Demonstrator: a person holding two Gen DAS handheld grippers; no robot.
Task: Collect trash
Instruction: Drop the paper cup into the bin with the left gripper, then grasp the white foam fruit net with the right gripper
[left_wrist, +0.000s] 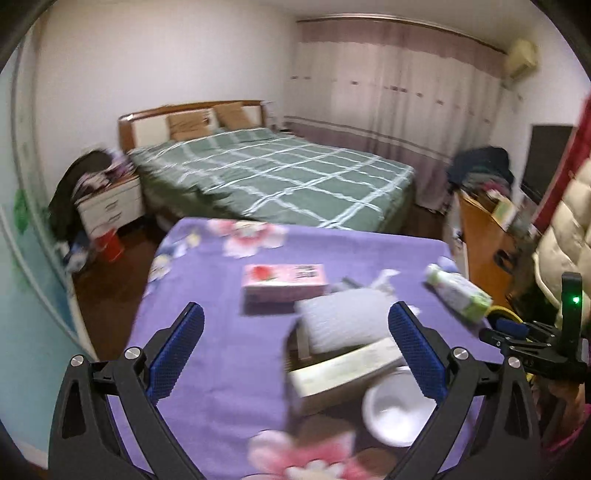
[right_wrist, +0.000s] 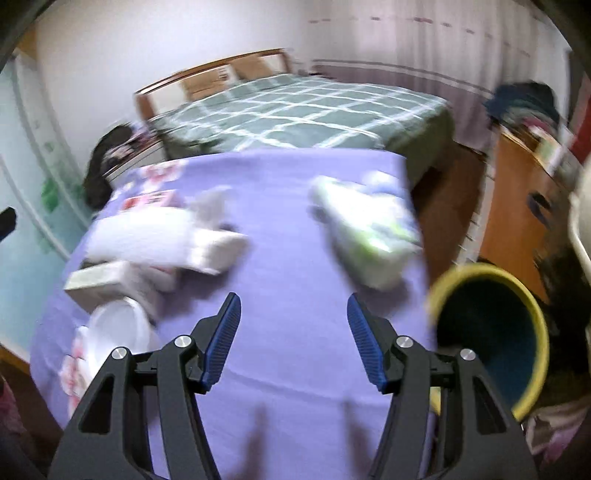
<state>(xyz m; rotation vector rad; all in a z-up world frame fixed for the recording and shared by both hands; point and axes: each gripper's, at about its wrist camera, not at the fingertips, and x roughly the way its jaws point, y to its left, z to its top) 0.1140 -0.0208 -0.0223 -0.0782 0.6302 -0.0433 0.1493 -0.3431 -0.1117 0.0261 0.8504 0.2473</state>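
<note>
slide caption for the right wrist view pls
Open right tool over purple cloth, facing green-white pack; yellow-rimmed bin at right.

Purple floral cloth (left_wrist: 221, 369); pink box (left_wrist: 283, 282); bottle (left_wrist: 458, 291); white bowl (left_wrist: 397, 410).

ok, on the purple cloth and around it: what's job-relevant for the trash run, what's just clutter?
Likely job:
green-white plastic bottle
white tissue wad
white paper cup
flat carton
yellow-rimmed bin
both hand-held grippers, open, holding nothing: left, right

Lying about:
pink tissue pack, possibly
bed
nightstand
</note>
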